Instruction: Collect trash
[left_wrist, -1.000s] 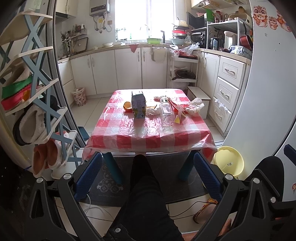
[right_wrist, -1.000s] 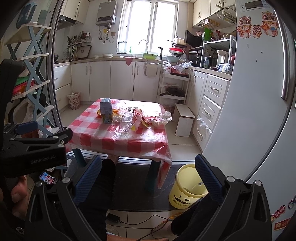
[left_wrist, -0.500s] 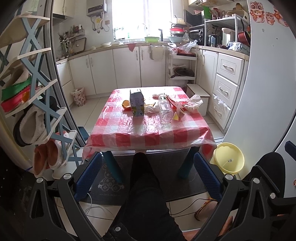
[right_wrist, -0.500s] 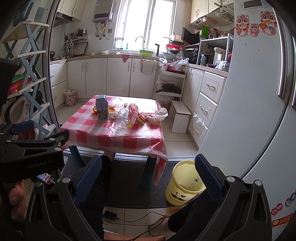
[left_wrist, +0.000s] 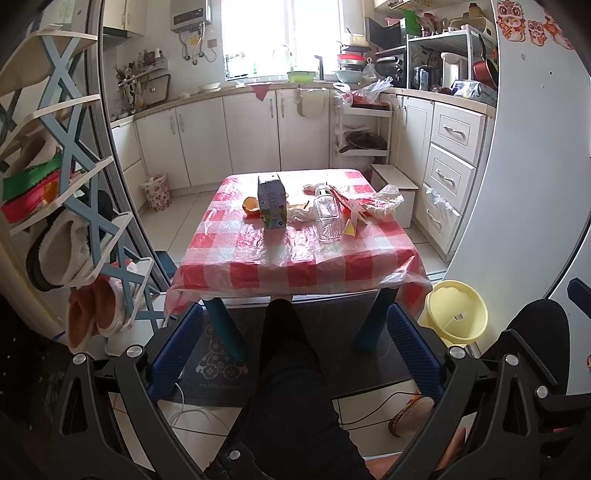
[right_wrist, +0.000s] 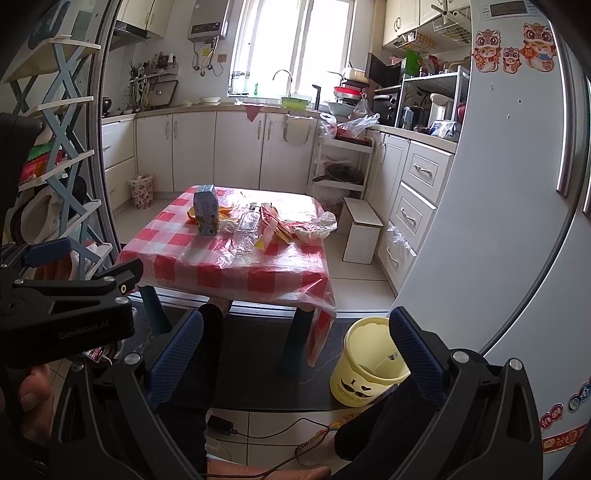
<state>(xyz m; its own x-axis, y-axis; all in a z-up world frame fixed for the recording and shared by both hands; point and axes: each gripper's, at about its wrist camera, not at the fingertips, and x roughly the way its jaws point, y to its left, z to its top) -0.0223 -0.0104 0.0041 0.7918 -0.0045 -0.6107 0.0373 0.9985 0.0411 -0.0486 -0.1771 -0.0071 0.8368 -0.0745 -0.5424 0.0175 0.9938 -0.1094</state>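
A low table with a red checked cloth (left_wrist: 295, 258) (right_wrist: 229, 269) carries trash: a blue carton (left_wrist: 271, 201) (right_wrist: 205, 210), an orange peel (left_wrist: 250, 205), a clear plastic bottle (left_wrist: 327, 214) (right_wrist: 247, 225), red-and-yellow wrappers (left_wrist: 351, 214) (right_wrist: 273, 227) and a crumpled clear bag (left_wrist: 384, 201) (right_wrist: 314, 225). A yellow bin (left_wrist: 456, 310) (right_wrist: 373, 362) stands on the floor at the table's right front corner. My left gripper (left_wrist: 295, 347) and right gripper (right_wrist: 295, 350) are both open and empty, held well short of the table.
A shoe rack (left_wrist: 66, 206) stands at the left. White cabinets (left_wrist: 258, 133) line the back and right. A fridge (right_wrist: 517, 184) fills the right. The person's dark-clad legs (left_wrist: 295, 387) and floor cables (right_wrist: 258, 432) lie below the grippers. A small floral bin (left_wrist: 157, 192) stands far left.
Both grippers have drawn back slightly and tilted; the table sits a little farther and lower in view. Nothing has been gripped or moved on the table.
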